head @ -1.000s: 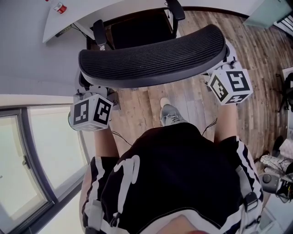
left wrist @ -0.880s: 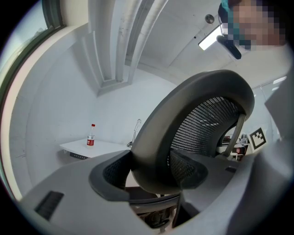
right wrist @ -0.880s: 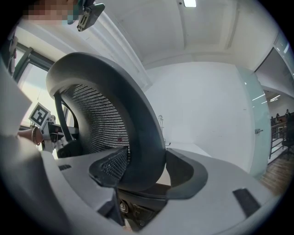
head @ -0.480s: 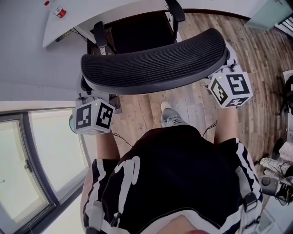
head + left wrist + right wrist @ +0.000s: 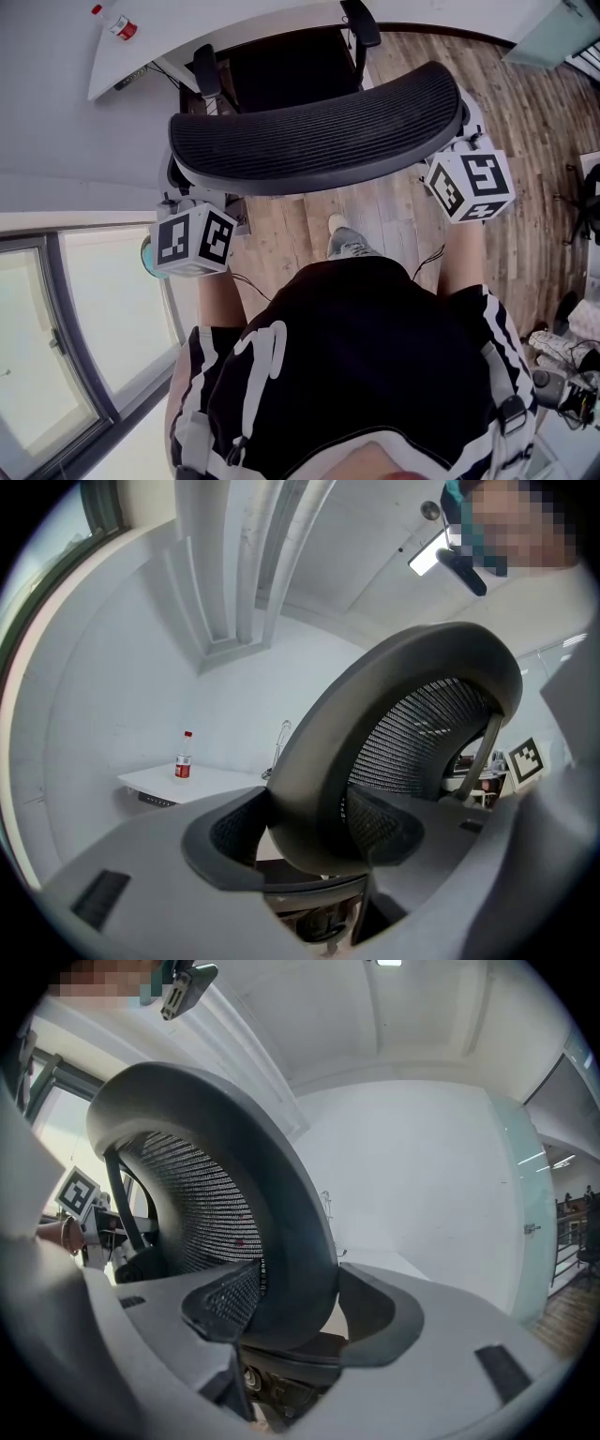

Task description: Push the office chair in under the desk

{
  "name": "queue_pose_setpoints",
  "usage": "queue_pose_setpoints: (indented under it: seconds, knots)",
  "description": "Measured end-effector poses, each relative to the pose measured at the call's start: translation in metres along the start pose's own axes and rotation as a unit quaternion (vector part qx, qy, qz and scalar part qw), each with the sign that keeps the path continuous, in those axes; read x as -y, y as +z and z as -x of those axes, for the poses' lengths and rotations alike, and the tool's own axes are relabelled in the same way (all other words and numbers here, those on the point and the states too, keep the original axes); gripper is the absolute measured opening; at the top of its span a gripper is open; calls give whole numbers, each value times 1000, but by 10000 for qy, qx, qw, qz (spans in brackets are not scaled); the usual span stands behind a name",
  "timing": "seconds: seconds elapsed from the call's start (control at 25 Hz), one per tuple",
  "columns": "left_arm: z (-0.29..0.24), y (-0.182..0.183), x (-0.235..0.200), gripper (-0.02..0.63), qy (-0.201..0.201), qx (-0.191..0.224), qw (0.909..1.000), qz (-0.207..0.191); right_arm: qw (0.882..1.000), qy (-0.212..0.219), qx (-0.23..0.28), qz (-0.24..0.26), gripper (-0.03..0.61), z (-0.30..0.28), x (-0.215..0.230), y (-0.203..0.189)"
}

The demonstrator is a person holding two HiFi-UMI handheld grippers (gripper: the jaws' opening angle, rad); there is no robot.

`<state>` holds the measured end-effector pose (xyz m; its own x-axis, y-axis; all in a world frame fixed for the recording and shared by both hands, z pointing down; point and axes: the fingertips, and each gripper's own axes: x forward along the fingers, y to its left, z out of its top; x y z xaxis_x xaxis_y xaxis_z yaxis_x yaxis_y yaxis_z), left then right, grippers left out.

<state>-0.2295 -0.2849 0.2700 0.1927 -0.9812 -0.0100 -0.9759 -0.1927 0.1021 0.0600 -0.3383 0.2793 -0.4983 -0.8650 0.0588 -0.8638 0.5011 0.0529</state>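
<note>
Your left gripper (image 5: 309, 827) and right gripper (image 5: 298, 1307) each clamp fingers on the office chair (image 5: 319, 122) backrest, for a square push toward the worktop (image 5: 216, 28).

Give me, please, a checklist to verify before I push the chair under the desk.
1. Left gripper closed on backrest rim: ok.
2. Right gripper closed on the opposite rim: ok.
3. Seat faces the desk: ok.
4. Armrests pass below the desktop: cannot tell.
5. Floor by the shoe free of cables: not ok, a cable lies there.
</note>
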Motion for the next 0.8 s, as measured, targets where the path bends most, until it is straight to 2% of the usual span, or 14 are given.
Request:
queue_pose_setpoints:
  seconds: [0.8]
  knots:
    - [-28,-2,-2,265,139,-18,9999,-11,10000,90,0,14,253,-28,19,0]
